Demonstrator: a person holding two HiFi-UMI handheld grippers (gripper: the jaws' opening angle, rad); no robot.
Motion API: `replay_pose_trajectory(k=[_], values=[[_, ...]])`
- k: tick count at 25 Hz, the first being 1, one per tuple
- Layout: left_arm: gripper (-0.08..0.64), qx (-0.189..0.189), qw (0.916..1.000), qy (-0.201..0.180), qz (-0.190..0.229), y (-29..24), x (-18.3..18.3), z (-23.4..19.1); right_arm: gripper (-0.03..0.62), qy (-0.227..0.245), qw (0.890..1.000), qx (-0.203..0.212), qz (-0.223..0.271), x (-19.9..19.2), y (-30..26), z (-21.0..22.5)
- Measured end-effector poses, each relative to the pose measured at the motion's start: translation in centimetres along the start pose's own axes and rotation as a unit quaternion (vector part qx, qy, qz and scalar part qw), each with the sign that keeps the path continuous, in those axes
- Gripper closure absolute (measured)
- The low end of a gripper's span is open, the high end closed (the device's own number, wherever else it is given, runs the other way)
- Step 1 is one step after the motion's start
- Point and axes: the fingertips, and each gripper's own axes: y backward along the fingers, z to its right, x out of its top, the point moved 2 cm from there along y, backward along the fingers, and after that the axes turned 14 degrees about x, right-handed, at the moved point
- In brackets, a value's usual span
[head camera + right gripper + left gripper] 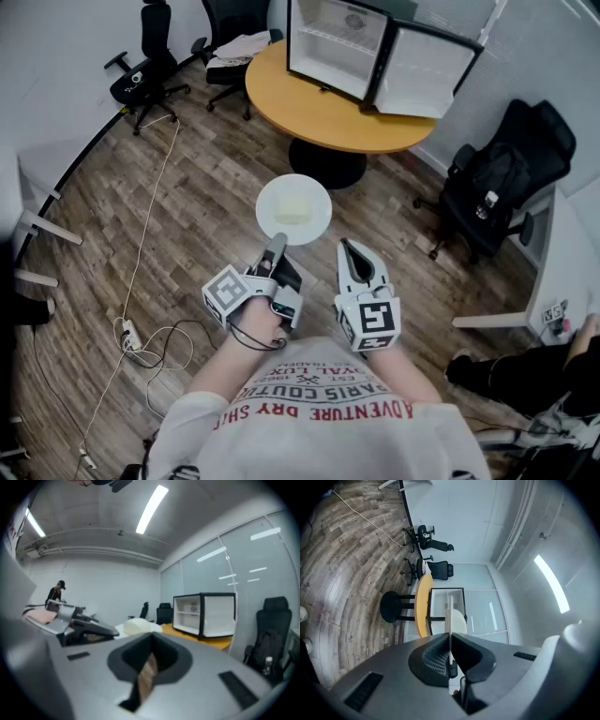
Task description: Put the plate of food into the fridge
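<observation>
Plate of food (317,222) in left hand-held gripper (276,246)

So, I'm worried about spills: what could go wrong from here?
The left gripper pinches the plate by its rim only, so it may tip and slide the food off. Entering the fridge, it could clip the open door.

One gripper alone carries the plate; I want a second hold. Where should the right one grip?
Probably by the flat rim of the plate, near right edge, coming level from the right: food fills the middle, left gripper pinches the near rim.
</observation>
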Motion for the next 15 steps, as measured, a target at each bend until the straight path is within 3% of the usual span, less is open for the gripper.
replay_pose_trajectory(k=[10,15], values=[[0.523,-0.004,0.9998,-0.015,-0.010,-0.2,0.9,-0.1,0.563,-0.008,1.000,-0.001,0.009,-0.1,-0.9,-1.0],[0.523,-0.008,0.9996,-0.018,-0.019,-0.4,3.5,0.0,0.563,-0.009,1.000,-0.008,-0.004,-0.2,-3.0,-2.2]])
